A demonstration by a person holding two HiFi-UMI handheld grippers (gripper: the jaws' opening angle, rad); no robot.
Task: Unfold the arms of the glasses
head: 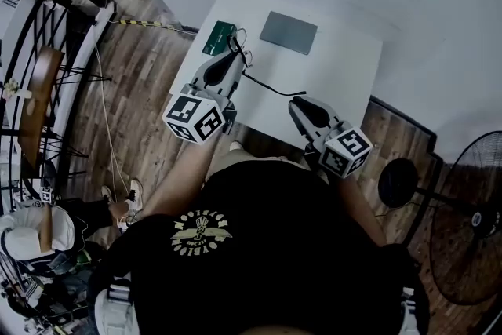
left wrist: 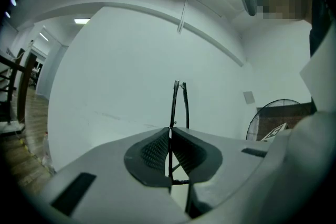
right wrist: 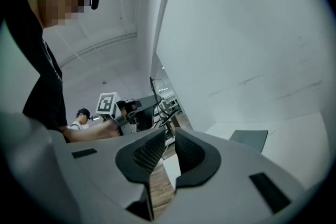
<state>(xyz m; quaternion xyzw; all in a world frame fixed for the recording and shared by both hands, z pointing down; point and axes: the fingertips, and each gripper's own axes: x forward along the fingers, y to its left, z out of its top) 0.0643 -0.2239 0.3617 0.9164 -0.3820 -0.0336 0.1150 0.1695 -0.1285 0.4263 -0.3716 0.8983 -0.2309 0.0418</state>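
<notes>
Both left gripper point(left wrist: 170, 132) jaws pinch thin black glasses point(left wrist: 174, 105) near the tabletop point(head: 337, 74)'s left edge. Right gripper point(right wrist: 167, 138) gapes, empty.

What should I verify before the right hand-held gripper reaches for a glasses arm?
1. Left hand-held gripper shut on glasses: ok.
2. Right hand-held gripper open and empty: ok.
3. Glasses over the table: ok.
4. Right jaws lined up with glasses: not ok; in the right gripper view the glasses sit up and left of the gap.
5. Arms folded or unfolded: cannot tell.
</notes>
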